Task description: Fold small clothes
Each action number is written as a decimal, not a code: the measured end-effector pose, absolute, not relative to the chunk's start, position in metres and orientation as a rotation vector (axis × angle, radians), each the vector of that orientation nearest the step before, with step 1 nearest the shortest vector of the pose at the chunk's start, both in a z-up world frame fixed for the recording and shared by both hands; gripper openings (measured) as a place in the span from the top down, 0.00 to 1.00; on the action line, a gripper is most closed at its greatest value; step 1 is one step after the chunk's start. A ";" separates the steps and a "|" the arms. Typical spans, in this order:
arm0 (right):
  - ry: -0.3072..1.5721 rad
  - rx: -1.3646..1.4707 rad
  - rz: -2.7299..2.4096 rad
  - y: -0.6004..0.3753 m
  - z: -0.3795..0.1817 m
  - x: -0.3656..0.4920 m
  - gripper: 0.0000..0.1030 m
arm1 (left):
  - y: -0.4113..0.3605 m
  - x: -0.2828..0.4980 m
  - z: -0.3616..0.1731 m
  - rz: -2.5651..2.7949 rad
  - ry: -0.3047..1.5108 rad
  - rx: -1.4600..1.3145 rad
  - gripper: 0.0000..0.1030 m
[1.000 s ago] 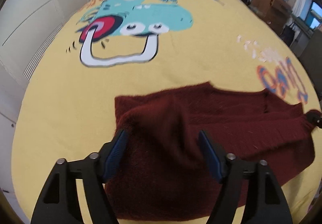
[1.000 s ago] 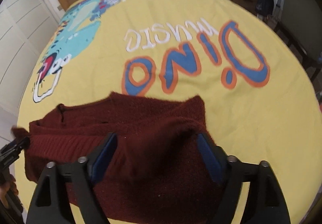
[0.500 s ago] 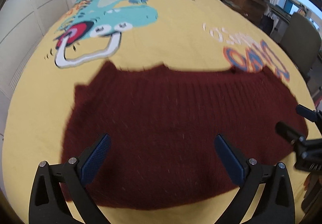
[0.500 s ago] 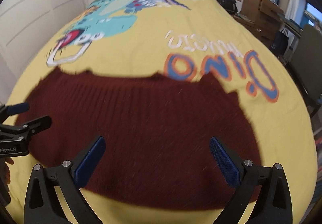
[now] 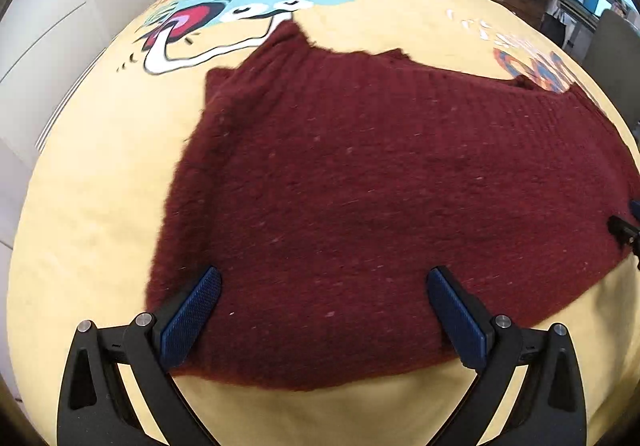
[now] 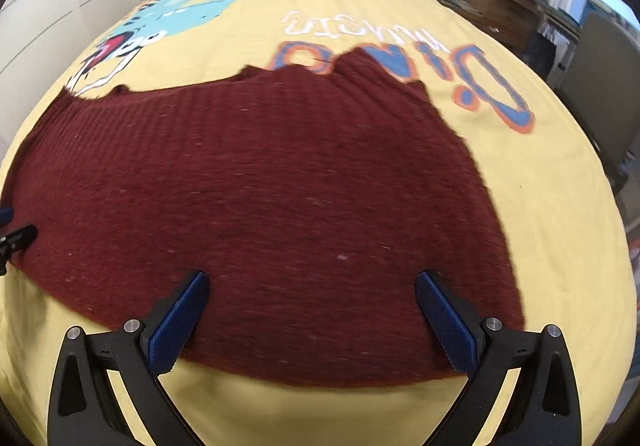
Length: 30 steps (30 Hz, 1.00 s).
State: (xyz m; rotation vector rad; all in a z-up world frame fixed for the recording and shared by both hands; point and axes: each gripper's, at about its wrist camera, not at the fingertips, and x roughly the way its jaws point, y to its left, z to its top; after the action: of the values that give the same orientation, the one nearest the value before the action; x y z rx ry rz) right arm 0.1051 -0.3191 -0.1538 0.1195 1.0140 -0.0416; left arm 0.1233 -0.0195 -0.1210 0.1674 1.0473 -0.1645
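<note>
A yellow bedspread printed with a cartoon dinosaur (image 5: 100,165) is covered near its front edge by a dark red knitted garment (image 5: 380,185), spread flat. The left gripper (image 5: 322,310) and the right gripper (image 6: 310,312) are each held over the garment's near hem with blue-padded jaws spread wide, having just been opening, and nothing is pinched. The dinosaur's mouth is seen fully only from the left wrist, the blue and orange lettering (image 6: 400,57) only from the right.

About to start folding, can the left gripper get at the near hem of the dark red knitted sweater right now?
Probably yes: the left gripper stands open above the dark red knitted sweater, whose near hem lies flat and uncovered on the yellow bedspread.
</note>
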 end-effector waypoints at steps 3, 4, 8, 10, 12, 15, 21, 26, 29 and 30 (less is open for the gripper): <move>1.010 0.139 -0.032 -0.326 -0.156 0.102 0.00 | -0.015 0.124 -0.124 -0.165 1.051 0.150 0.01; 1.013 0.139 -0.030 -0.326 -0.157 0.102 0.00 | -0.016 0.123 -0.124 -0.168 1.055 0.155 0.01; 1.038 0.141 -0.021 -0.325 -0.158 0.103 0.00 | -0.016 0.129 -0.120 -0.187 1.106 0.145 0.01; 1.032 0.142 -0.017 -0.325 -0.145 0.099 0.00 | -0.012 0.130 -0.111 -0.215 1.141 0.117 0.01; 1.015 0.133 -0.020 -0.325 -0.132 0.092 0.00 | -0.006 0.128 -0.092 -0.272 1.158 0.087 0.01; 0.986 0.127 -0.003 -0.324 -0.116 0.079 0.00 | 0.012 0.127 -0.064 -0.277 1.117 0.063 0.01; 0.965 0.124 -0.023 -0.326 -0.106 0.061 0.00 | 0.057 0.148 -0.064 -0.240 1.154 -0.088 0.01; 0.988 0.160 -0.039 -0.337 -0.114 0.047 0.00 | 0.068 0.164 -0.101 -0.219 1.270 -0.152 0.02; 1.008 0.171 -0.060 -0.344 -0.119 0.041 0.00 | 0.056 0.167 -0.117 -0.243 1.296 -0.132 0.01; 1.013 0.172 -0.067 -0.346 -0.121 0.039 0.00 | 0.054 0.168 -0.121 -0.245 1.301 -0.134 0.01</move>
State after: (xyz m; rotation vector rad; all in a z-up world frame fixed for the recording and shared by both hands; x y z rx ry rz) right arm 0.0391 -0.3465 -0.1207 0.1715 1.0133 -0.0666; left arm 0.1676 0.0541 -0.1208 -0.1338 1.3008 -0.2448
